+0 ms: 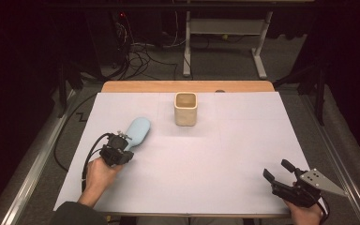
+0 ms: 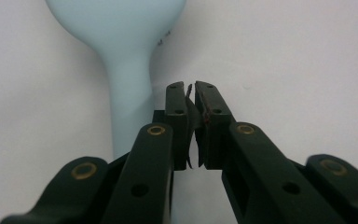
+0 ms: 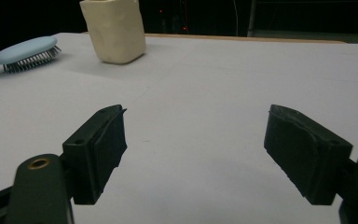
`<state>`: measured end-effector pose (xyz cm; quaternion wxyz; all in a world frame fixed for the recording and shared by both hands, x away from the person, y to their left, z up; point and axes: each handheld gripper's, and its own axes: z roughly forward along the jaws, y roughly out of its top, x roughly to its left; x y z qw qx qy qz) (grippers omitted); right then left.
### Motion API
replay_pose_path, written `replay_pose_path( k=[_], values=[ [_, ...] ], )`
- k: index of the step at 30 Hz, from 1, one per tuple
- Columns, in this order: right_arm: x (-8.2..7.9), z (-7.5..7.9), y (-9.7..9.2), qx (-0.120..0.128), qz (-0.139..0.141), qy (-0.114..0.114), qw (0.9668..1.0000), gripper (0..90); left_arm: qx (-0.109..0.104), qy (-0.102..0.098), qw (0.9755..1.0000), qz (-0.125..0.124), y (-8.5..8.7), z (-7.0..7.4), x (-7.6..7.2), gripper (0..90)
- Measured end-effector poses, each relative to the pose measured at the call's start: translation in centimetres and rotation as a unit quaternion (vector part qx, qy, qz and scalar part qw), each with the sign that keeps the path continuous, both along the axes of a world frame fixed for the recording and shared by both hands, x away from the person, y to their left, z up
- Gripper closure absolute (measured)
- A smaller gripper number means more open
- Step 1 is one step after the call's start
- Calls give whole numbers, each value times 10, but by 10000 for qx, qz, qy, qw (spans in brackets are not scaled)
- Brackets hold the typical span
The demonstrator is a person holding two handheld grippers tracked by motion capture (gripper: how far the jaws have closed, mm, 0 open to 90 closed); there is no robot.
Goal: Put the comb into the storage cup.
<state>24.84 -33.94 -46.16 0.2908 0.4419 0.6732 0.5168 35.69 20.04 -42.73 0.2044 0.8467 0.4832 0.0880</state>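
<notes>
At the bottom right of the high view the right tongs [image 1: 275, 171] are seen, held low over the white worktop [image 1: 225, 154] by a hand at the frame's lower edge; their jaws are spread wide with nothing between them. In the right gripper view the same jaws rise from the lower left and lower right corners, released, with bare white surface seen across the gap.

At the lower left of the high view the left tongs [image 1: 122, 137] are carried by a hand [image 1: 98, 174] whose forearm enters from the bottom edge. They are pointed toward the upper right of the frame and are placed over the handle end of a pale blue hairbrush [image 1: 138, 131]. In the left gripper view the jaws are seen clenched almost together in the centre of the frame, only a thin slit being left between the pads. The hairbrush handle [image 2: 128, 107] is seen just to the left of them, outside the jaws and not gripped; its oval head is cut off at the top edge. Whether the jaw touches the handle cannot be told.

The hairbrush lies flat on the worktop, left of centre, bristles down.

Farther up, near the top centre, a cream square cup [image 1: 186, 108] stands upright, well apart from the brush head.
</notes>
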Motion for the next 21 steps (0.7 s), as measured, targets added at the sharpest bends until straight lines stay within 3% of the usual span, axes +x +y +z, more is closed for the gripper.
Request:
replay_pose_path(
  k=[4,9,15,21],
  values=[
    [0,0,0,0,1,-1,10000,215,-141,-85,9999,49,5,9,2,779],
    [0,0,0,-6,3,10,10000,216,-117,-113,9998,102,7,14,5,613],
    [0,0,0,-8,12,7,10000,216,103,-120,9996,230,8,14,13,477],
    [0,0,0,-5,8,7,10000,216,366,15,9986,369,5,9,24,387]
  ],
)
